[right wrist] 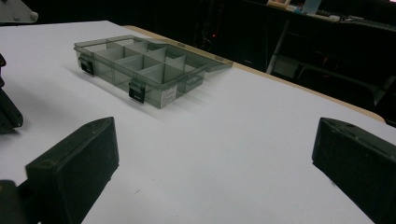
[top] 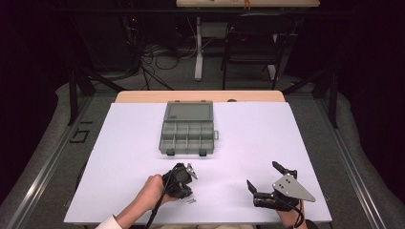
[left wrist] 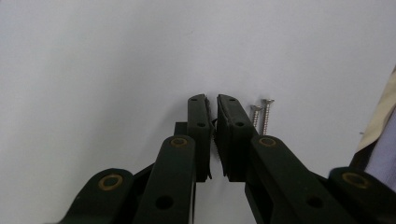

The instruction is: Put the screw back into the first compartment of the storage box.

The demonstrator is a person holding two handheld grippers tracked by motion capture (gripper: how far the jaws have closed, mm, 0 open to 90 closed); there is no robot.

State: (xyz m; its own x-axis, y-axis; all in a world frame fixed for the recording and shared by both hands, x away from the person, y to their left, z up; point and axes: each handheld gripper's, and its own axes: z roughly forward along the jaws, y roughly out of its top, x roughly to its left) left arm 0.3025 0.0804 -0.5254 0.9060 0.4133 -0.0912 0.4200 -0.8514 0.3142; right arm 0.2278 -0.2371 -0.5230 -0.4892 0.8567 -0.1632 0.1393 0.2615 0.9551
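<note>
1. left gripper (left wrist: 212,100) is pressing its fingers closed, nothing visibly pinched, beside two screws (left wrist: 261,114) lying on the worktop (top: 248,143).
2. right gripper (top: 265,179) is waiting with fingers spread wide, facing the open compartment box (right wrist: 144,70), likely the screws' destination.

Light comes from overhead, even on the white table sheet (top: 239,129), w/ no hard glare; room beyond is dark, nearly black at the edges. High view is low-res, soft, slight blockiness. Organizer box (right wrist: 144,70) casts a faint short shadow in the right gripper view, where near jaws are blurred. Left gripper view: screws (left wrist: 261,114) fairly sharp, jaw bases out of focus.
</note>
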